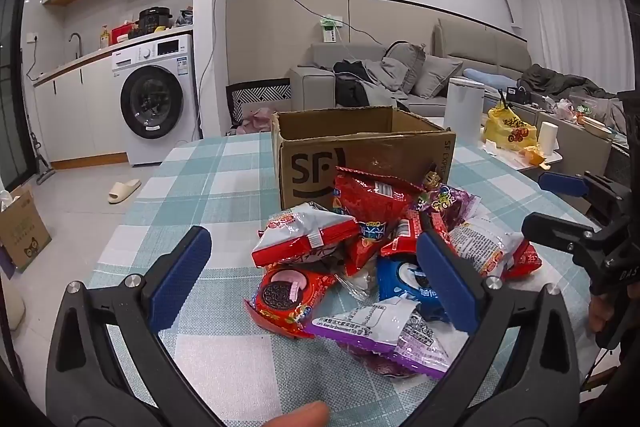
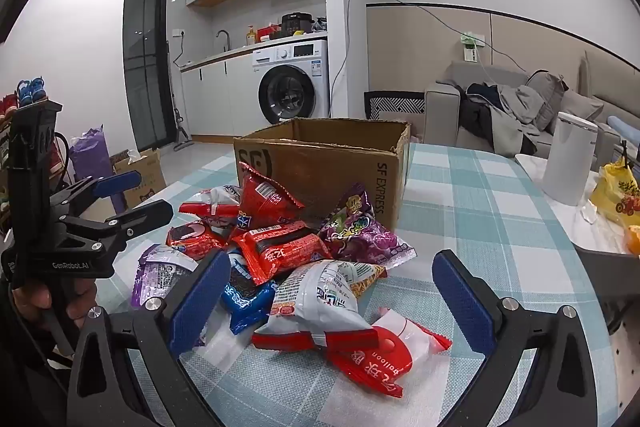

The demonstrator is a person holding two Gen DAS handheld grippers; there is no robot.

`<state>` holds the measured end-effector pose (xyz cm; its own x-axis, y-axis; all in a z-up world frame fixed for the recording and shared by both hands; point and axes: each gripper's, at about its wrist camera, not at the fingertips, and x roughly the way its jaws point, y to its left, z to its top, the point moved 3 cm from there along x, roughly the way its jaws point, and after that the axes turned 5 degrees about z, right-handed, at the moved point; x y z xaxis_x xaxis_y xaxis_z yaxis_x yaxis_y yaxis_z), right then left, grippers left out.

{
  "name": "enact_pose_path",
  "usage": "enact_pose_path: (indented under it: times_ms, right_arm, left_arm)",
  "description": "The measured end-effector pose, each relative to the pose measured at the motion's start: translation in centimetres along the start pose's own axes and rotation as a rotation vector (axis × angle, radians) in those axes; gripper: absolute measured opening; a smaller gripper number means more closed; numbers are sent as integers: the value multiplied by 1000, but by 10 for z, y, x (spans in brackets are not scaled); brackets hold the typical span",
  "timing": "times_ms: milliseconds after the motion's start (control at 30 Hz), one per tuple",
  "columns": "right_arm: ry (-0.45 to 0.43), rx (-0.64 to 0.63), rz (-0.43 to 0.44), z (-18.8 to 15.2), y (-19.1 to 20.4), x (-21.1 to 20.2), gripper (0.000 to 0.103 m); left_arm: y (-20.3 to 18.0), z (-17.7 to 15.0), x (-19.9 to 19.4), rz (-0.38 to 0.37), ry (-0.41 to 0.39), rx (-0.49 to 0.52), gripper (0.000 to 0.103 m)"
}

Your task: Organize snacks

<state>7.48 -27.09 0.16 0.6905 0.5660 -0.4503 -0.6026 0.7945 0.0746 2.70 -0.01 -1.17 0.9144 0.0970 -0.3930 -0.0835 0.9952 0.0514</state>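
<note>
Gaping empty, both tongs, left tongs (image 1: 314, 277) and right tongs (image 2: 332, 301), flank snacks (image 2: 280, 247); only the right view shows shoes (image 2: 24, 95).

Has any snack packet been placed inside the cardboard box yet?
Cannot tell: the cardboard box interior floor is hidden, and the snack packets visibly lie piled on the table before it.

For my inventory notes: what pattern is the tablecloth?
Teal-and-white check tablecloth, clearest in the right wrist view.
</note>
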Motion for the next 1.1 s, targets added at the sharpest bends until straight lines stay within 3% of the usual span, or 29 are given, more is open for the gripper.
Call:
enact_pose_path:
  times_ms: [1100]
  right_arm:
    - [1, -8, 1, 0, 2, 0, 103]
  left_arm:
    - [1, 1, -8, -1, -2, -9, 102]
